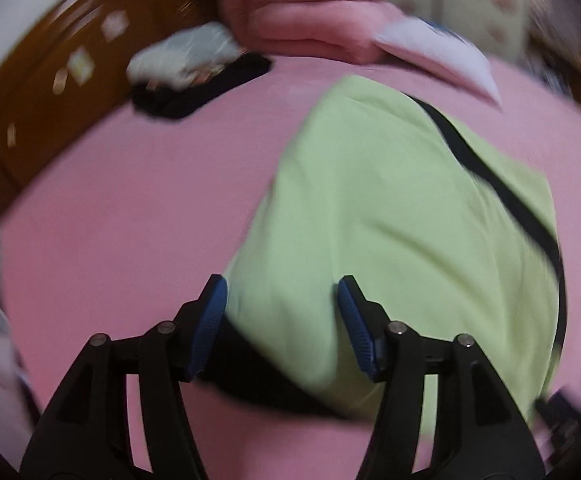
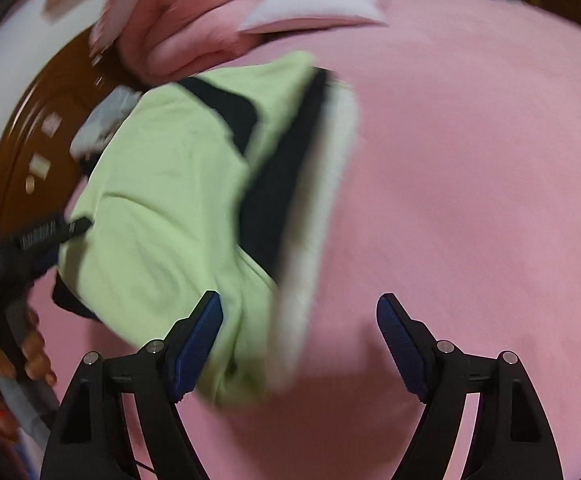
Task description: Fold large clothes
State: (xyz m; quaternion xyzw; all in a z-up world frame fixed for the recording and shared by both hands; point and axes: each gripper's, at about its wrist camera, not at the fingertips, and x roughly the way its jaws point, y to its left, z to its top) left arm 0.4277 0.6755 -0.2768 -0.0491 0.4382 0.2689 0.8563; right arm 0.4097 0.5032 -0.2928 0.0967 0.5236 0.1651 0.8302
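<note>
Green top [image 1: 390,208] lies folded over on the pink bed [image 1: 130,208], sleeve tucked. My left gripper [image 1: 282,320] and right gripper [image 2: 298,340] gape wide, holding nothing. More folds likely remain.

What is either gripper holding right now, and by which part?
Nothing. The left gripper and right gripper both stand open over the green garment; no pad presses on it.

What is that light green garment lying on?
The light green garment lies on a pink bed sheet, which shows all around it. Black parts of the garment stick out at its edges. Whether anything else lies beneath it cannot be seen; the cloth covers that.
</note>
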